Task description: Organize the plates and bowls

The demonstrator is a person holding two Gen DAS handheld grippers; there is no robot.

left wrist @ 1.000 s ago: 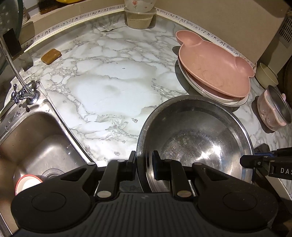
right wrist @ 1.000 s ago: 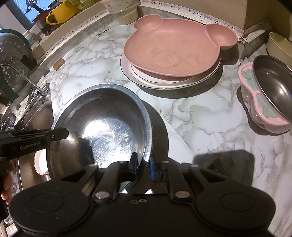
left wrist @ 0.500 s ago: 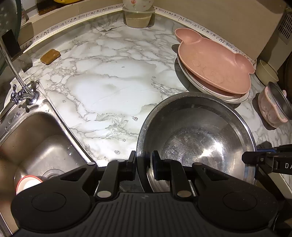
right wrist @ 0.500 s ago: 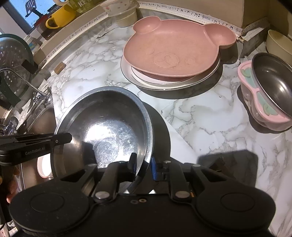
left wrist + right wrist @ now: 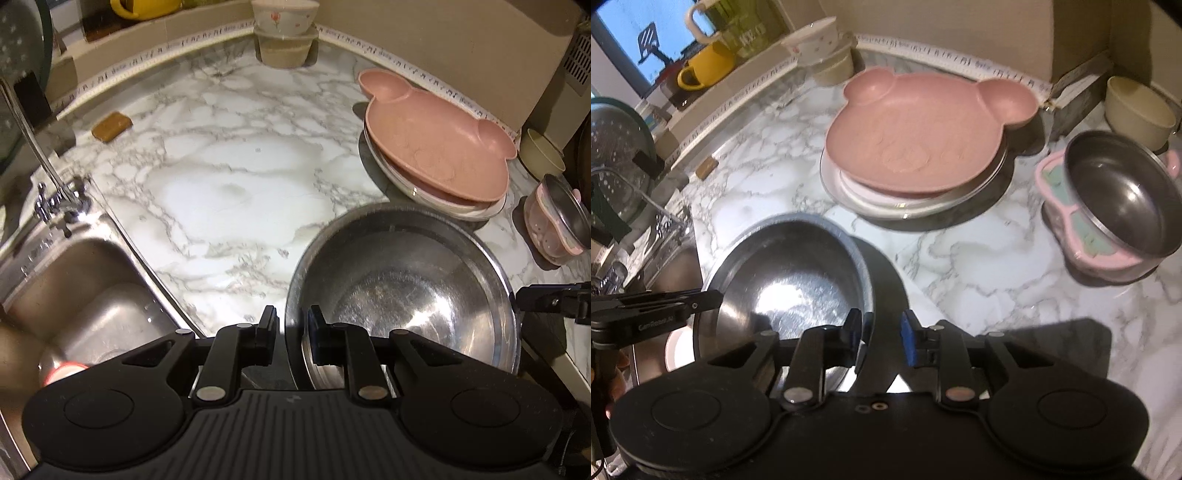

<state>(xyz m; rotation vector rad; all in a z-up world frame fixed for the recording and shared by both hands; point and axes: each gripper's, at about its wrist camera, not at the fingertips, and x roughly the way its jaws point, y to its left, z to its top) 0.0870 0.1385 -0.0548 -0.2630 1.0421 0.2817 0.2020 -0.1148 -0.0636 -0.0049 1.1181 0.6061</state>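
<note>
- Large steel bowl (image 5: pixel 402 291) resting on marble counter (image 5: pixel 236 192), near the pink bear plate (image 5: pixel 436 144) stack.
- Left gripper (image 5: pixel 291 328) clamped on near-left rim.
- Right gripper (image 5: pixel 879 332) just opening, rim between parted jaws, released.
- Withdraw straight back; avoid nudging bowl.
</note>
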